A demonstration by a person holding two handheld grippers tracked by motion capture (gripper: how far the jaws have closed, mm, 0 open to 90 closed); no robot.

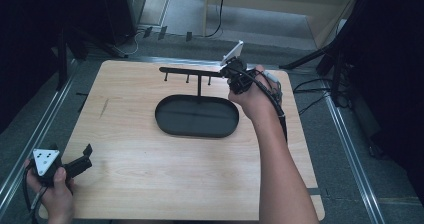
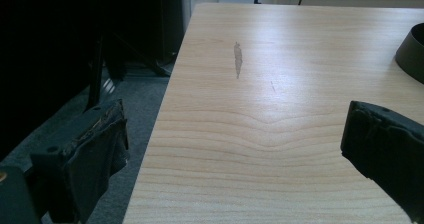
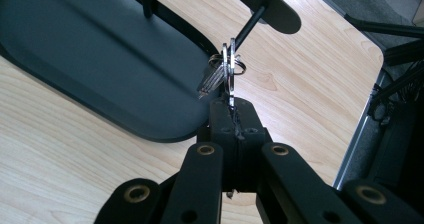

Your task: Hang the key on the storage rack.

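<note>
- My right gripper (image 1: 231, 74) sits at the far right of the worktop (image 1: 150, 184), its jaws clamped on a metal key ring (image 3: 230, 66).
- In the right gripper view the ring carries keys (image 3: 211, 79) and sits at a peg (image 3: 248, 28) of the black stand (image 1: 192, 75).
- The stand's oval tray (image 1: 196, 116) lies mid-worktop, just beside that hand.
- My left gripper (image 1: 82, 159) rests at the near left corner, jaws wide apart, holding nothing.
- A grey smudge (image 2: 238, 60) marks the wood ahead of it.
</note>
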